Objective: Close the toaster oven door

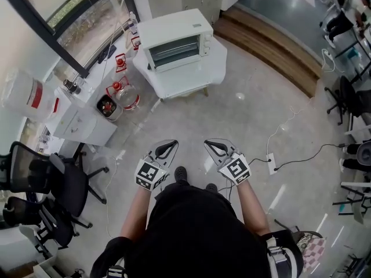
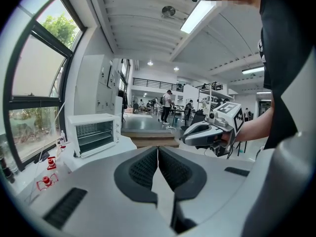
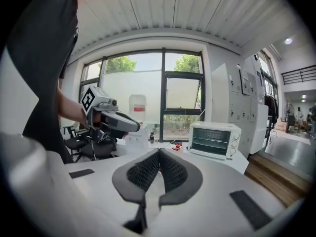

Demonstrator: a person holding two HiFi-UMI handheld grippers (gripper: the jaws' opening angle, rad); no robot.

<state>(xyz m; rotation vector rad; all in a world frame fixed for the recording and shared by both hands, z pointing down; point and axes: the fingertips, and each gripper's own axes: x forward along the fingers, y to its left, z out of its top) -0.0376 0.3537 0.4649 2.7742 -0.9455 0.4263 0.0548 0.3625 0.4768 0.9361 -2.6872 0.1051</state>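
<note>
**A:** Where is the toaster oven [image 1: 174, 41]?

**B:** On the white table [image 1: 194, 81] ahead, well apart from both grippers. Its front [image 1: 173, 52] shows the racks. From this far I cannot tell whether the door is dropped or up.

**A:** And the fingers?

**B:** The left gripper [image 1: 167, 147] and the right gripper [image 1: 212, 146] each have their 2 jaws pressed together on nothing. They are held side by side over the floor.

**A:** What could go wrong?

**B:** I'd judge 3 things.
- The power strip [image 1: 271, 163] lies on the floor just right of the person, so a step that way could snag on it.
- The oven looks light, so a hard shove from a closed tip might slide it back on the table instead of swinging the door.
- A smooth closed tip could slip off the door's edge and let the door fall back.

**A:** Any containers?

**B:** Left of the table there is a clear jar [image 1: 126, 96] with red clasps, its contents too small to tell. Beside it a round tub [image 1: 107, 105] holds something dark with red bits. A big white canister [image 1: 23, 92] stands further left, and its inside is hidden.
</note>
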